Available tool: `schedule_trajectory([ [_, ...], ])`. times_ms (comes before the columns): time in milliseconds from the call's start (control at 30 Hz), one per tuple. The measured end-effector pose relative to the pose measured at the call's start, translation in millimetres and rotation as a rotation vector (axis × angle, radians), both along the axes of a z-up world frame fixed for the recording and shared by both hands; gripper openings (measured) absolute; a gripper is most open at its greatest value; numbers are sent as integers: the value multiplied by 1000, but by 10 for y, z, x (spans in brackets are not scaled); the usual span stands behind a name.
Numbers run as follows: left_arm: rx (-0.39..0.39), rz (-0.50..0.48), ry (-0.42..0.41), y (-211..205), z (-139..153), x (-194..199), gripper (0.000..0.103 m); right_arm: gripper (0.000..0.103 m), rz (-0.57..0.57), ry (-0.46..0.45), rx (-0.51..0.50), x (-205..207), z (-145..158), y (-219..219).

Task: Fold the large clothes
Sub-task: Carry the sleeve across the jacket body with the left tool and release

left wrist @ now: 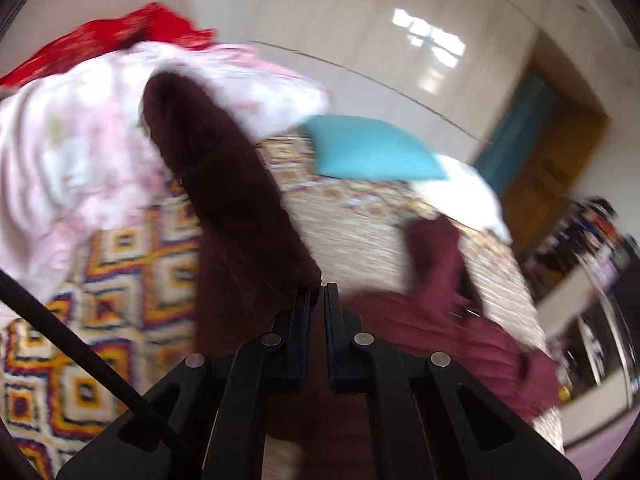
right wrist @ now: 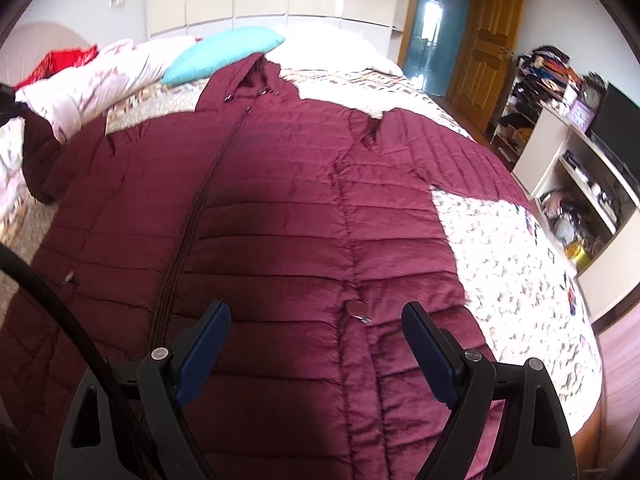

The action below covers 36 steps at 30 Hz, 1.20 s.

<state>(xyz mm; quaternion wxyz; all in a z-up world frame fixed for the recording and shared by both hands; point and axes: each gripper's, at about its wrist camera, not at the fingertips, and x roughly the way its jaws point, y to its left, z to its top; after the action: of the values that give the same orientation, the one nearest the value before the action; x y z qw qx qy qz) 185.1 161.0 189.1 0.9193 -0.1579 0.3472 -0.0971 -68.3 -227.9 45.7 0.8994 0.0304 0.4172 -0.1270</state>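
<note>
A large maroon quilted jacket (right wrist: 280, 200) lies front up on the bed, zipper (right wrist: 192, 216) closed and hood toward the pillows. My left gripper (left wrist: 319, 294) is shut on the end of one dark maroon sleeve (left wrist: 224, 184). The sleeve is lifted off the bed and stretches up and left from the fingertips. The rest of the jacket (left wrist: 440, 340) lies below and to the right. My right gripper (right wrist: 316, 316) hovers open over the jacket's lower front, with nothing between its fingers. The raised sleeve (right wrist: 36, 152) shows at that view's far left.
A patterned bedspread (right wrist: 512, 260) covers the bed. At its head lie a turquoise pillow (right wrist: 224, 54), a pink-and-white duvet (left wrist: 72, 152) and a red cloth (left wrist: 120, 36). Cluttered white shelves (right wrist: 580, 168) and a wooden door (right wrist: 484, 40) stand to the right.
</note>
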Motion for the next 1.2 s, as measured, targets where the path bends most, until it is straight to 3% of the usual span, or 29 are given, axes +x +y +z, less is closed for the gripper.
schedule_trajectory([
  [100,-33,-160,-8,-677,31,-182,6,90,-31,-22,46,-151,55,-152],
  [200,22,-276,-14,-1381,-92,-450,8,90,-63,-38,73,-316,108,-312],
  [233,64,-299,-12,-1606,-172,-556,12,90,-76,-43,80,-376,123,-369],
  [300,108,-334,16,-1872,-324,-703,33,90,-96,-46,92,-467,131,-466],
  [367,129,-355,46,-2026,-501,-863,34,91,-114,-43,113,-555,135,-559],
  [433,168,-347,62,-2018,-602,-996,36,91,-126,-38,135,-612,130,-636],
  [500,207,-320,68,-1924,-634,-1180,44,91,-126,-34,155,-638,128,-686],
  [633,275,-212,63,-1588,-710,-1608,54,91,-76,-36,163,-550,173,-622],
  [700,310,-134,37,-1356,-756,-1823,64,91,-14,-35,186,-390,217,-489],
  [833,378,24,8,-1005,-934,-2069,69,91,118,-57,274,34,315,-172],
  [967,365,81,56,-741,-1238,-2091,69,91,239,-64,270,646,378,278],
  [1067,331,91,107,-602,-1518,-2006,69,91,315,-21,341,1177,301,573],
  [1200,250,128,115,-449,-1733,-1996,74,91,301,25,377,1893,106,874],
])
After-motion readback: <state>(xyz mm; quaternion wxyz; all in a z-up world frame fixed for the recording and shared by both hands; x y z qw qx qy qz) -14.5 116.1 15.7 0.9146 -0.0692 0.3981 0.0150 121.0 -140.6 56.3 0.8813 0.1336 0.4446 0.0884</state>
